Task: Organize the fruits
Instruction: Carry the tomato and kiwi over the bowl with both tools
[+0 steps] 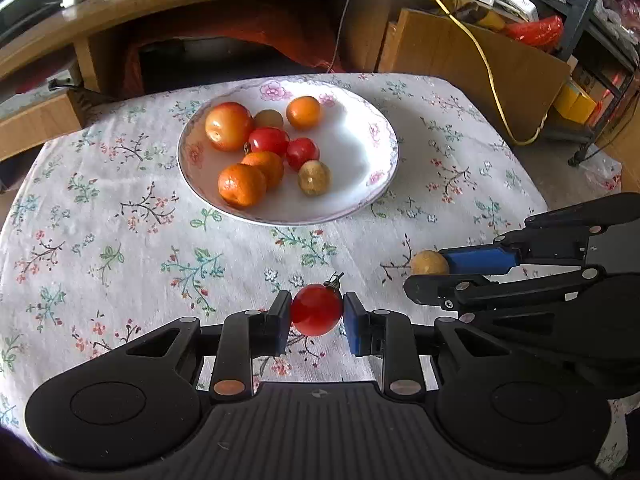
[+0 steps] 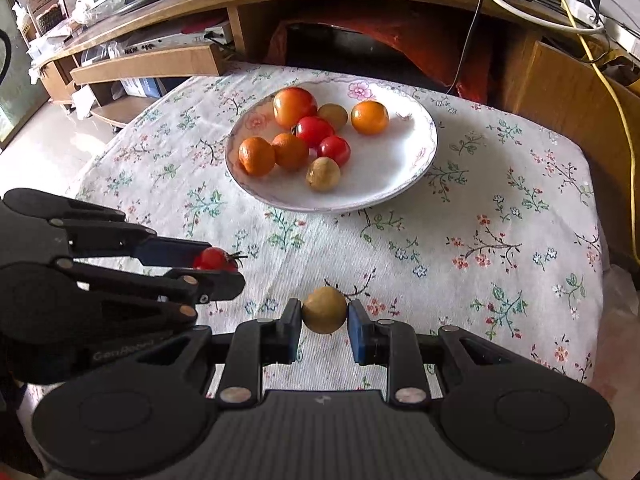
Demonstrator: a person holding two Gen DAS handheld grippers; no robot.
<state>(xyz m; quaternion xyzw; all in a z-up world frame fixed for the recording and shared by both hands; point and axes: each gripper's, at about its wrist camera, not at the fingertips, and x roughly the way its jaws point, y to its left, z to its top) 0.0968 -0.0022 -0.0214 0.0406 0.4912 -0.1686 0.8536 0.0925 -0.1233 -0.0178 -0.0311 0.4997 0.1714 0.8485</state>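
My left gripper (image 1: 317, 312) is shut on a red cherry tomato (image 1: 317, 310) with a green stem, just above the floral tablecloth. My right gripper (image 2: 324, 316) is shut on a small tan round fruit (image 2: 324, 309). The two grippers sit side by side near the table's front; the right gripper (image 1: 434, 270) and its tan fruit (image 1: 429, 263) show in the left wrist view, the left gripper (image 2: 218, 264) and the tomato (image 2: 214, 259) in the right wrist view. Beyond them stands a white floral plate (image 1: 360, 184) holding several oranges, tomatoes and tan fruits.
The floral tablecloth (image 1: 120, 240) covers a small table whose edges fall off left and right. Behind it is a wooden desk (image 2: 360, 4) with cables, a yellow cord (image 1: 486, 64) hanging at the right, and a cardboard box (image 1: 460, 56).
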